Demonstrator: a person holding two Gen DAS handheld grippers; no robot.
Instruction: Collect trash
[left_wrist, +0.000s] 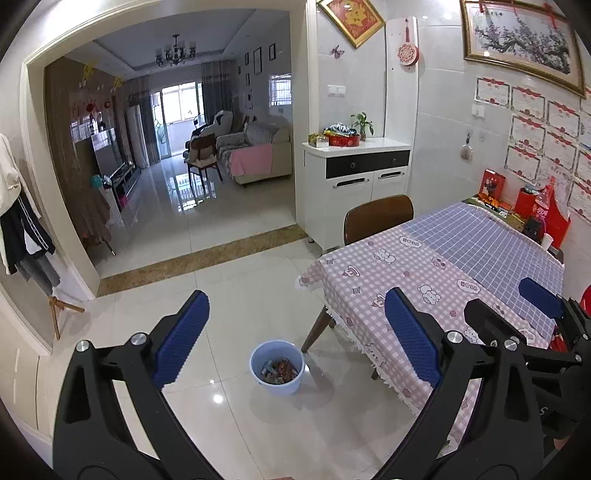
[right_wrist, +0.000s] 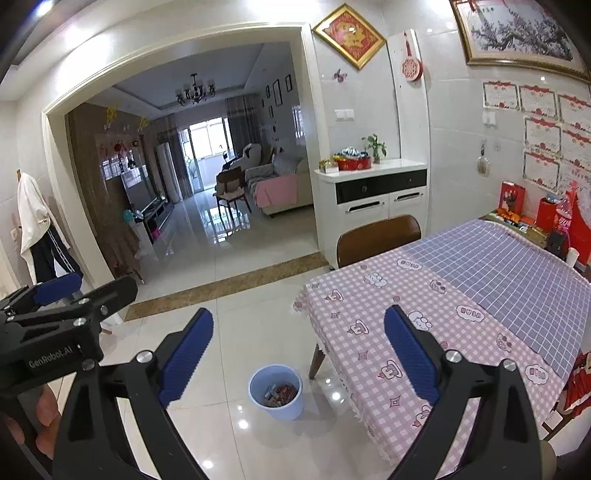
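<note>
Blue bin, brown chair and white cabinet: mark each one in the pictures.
Blue bin (left_wrist: 291, 386): left wrist view, on its front outer wall.
Brown chair (right_wrist: 376, 240): right wrist view, on the middle of its backrest.
White cabinet (left_wrist: 354, 186): left wrist view, on its left door.

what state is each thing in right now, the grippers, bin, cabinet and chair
left gripper: open, nothing between its pads
right gripper: open, nothing between its pads
blue bin: upright on the floor, wrappers inside, not full
cabinet: drawer and doors shut
chair: pushed in at the table's far end
tablecloth: spread over the table, bare where the views show it
</note>
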